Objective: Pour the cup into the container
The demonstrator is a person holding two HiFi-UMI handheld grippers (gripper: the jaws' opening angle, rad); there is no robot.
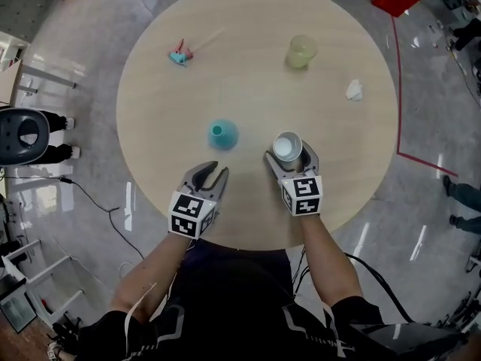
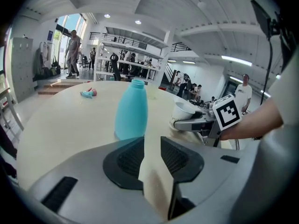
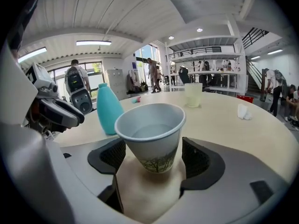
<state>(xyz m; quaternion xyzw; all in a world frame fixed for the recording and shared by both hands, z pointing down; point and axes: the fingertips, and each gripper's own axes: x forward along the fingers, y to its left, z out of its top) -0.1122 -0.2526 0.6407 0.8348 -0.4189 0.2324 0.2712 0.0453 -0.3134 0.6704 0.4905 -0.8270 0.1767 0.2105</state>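
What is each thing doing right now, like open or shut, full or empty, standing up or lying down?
paper cup: upright, water inside.
teal bottle: upright, no cap on.
yellowish cup: upright, contents unclear.
tissue: crumpled.
left gripper: open, empty.
right gripper: open, paper cup between its jaws.

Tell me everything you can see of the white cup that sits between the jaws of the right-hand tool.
The cup looks like white paper. It tapers to a narrow base and has a faint green tree print low on its side. It stands upright on the pale round table, near the person's edge, and seems to hold clear liquid. The right gripper has one jaw on either side of it, close to its wall. Whether they press on it cannot be told.
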